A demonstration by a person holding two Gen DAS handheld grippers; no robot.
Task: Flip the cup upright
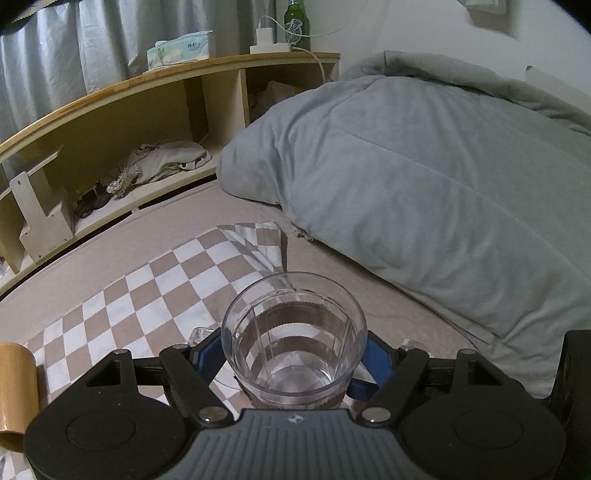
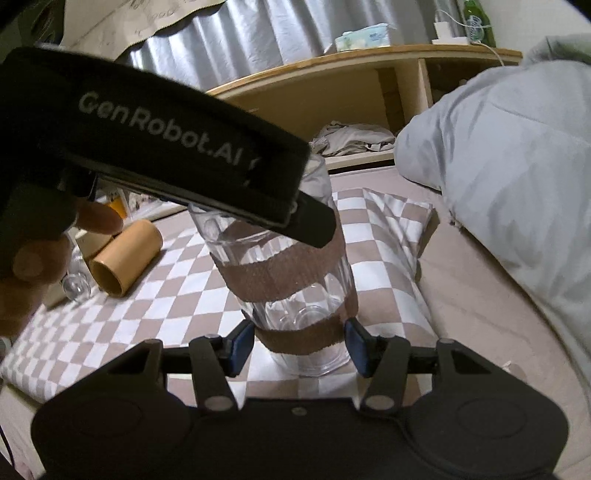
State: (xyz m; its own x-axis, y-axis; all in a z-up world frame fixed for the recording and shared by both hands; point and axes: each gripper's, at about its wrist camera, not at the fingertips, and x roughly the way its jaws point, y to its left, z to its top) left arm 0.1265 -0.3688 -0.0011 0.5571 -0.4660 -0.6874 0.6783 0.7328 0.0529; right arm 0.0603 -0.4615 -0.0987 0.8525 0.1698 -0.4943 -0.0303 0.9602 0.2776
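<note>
A grey duvet [image 1: 424,177] is heaped on a bed [image 1: 110,266], ahead and to the right of both sets of jaws. A wooden shelf unit [image 1: 110,107] runs along the far left, ahead of the jaws, with a tissue pack [image 1: 181,50] and a green bottle [image 1: 297,26] on top. A checked cloth [image 2: 147,295] lies on the bed beneath the jaws. A clear cup [image 2: 291,280] with brown bands stands upright, mouth up, on this cloth. The left gripper [image 1: 294,350] has its jaws closed against the cup's upper sides. The right gripper [image 2: 299,345] has its jaws spread wide, one each side of the cup's base, apparently not touching it. A tan cardboard tube [image 2: 125,254] lies on its side to the left of the right jaws.
</note>
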